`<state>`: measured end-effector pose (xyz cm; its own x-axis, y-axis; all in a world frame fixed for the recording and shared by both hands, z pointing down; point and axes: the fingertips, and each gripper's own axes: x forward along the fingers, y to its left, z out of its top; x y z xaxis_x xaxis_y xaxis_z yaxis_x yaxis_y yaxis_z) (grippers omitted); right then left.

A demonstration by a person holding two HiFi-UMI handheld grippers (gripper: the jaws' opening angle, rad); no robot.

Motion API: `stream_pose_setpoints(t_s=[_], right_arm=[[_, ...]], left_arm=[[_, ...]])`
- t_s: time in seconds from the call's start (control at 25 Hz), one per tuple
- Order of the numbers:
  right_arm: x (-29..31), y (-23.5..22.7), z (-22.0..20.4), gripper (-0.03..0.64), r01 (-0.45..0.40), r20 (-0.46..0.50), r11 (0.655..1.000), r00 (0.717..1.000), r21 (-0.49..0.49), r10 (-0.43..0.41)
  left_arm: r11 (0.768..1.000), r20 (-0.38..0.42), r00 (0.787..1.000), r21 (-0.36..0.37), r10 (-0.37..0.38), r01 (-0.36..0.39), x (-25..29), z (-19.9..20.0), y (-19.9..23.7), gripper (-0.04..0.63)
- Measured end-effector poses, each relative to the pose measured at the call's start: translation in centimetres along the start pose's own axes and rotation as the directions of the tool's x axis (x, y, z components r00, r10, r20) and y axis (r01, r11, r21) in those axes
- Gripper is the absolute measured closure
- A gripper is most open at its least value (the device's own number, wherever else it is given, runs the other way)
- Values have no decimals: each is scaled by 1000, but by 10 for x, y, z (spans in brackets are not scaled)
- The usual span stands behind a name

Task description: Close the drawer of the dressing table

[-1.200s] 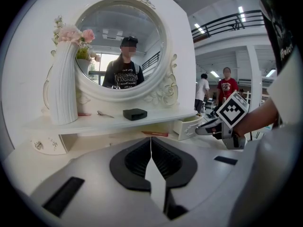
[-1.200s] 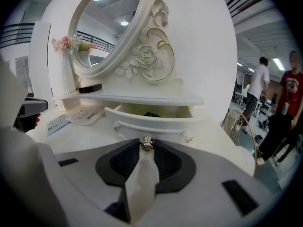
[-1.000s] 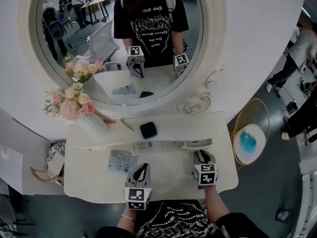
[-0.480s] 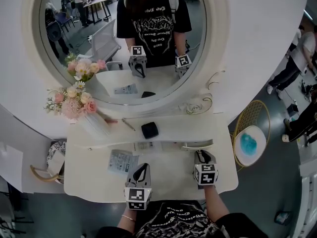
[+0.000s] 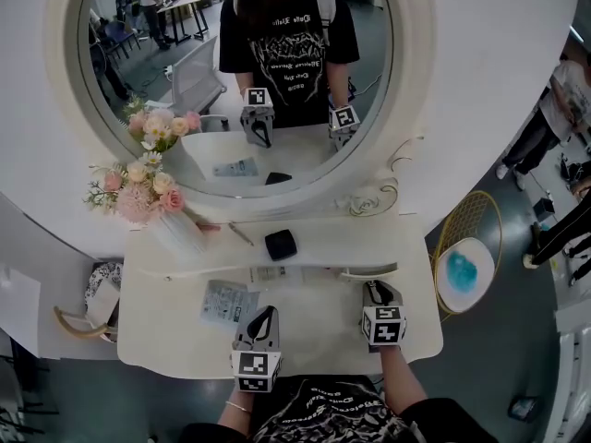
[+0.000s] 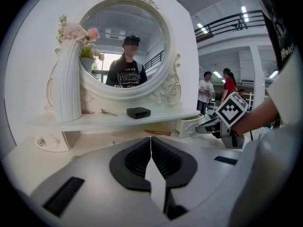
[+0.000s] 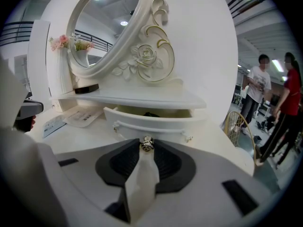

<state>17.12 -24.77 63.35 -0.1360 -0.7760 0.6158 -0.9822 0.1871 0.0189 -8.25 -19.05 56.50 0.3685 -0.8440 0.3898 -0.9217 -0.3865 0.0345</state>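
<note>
White drawer (image 7: 151, 121) stands partly open, its metal knob (image 7: 147, 144) clenched by the right tool (image 5: 373, 290); left tool (image 6: 151, 141) closed empty; pushing remains.

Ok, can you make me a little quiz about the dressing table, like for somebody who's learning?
1. True or false: the drawer is fully shut.
2. What does the right gripper pinch? A) the vase B) the drawer's knob C) the black box
3. Fill in: the jaws of the left gripper are ____ and hold nothing.

Key: 1 false, it stands open. 2 B. 3 together.
</note>
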Motion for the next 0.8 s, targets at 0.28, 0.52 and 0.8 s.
stream_pose_setpoints(t_s=[0.28,0.52,0.8], right_arm=[[2,0,2,515,4,2,1000,1000,0,-4],[4,-1,5,515,7,4,1000,1000,-4,-7],[5,-1,5,515,8,2,1000,1000,-4,-8]], left_arm=[[1000,-7,1000,6,-10,10,2,-1,1,578],[1000,-14,1000,0,-3,3,3,-4,5,578],[1000,-13,1000,6,-18,18,6,-2,3,578]])
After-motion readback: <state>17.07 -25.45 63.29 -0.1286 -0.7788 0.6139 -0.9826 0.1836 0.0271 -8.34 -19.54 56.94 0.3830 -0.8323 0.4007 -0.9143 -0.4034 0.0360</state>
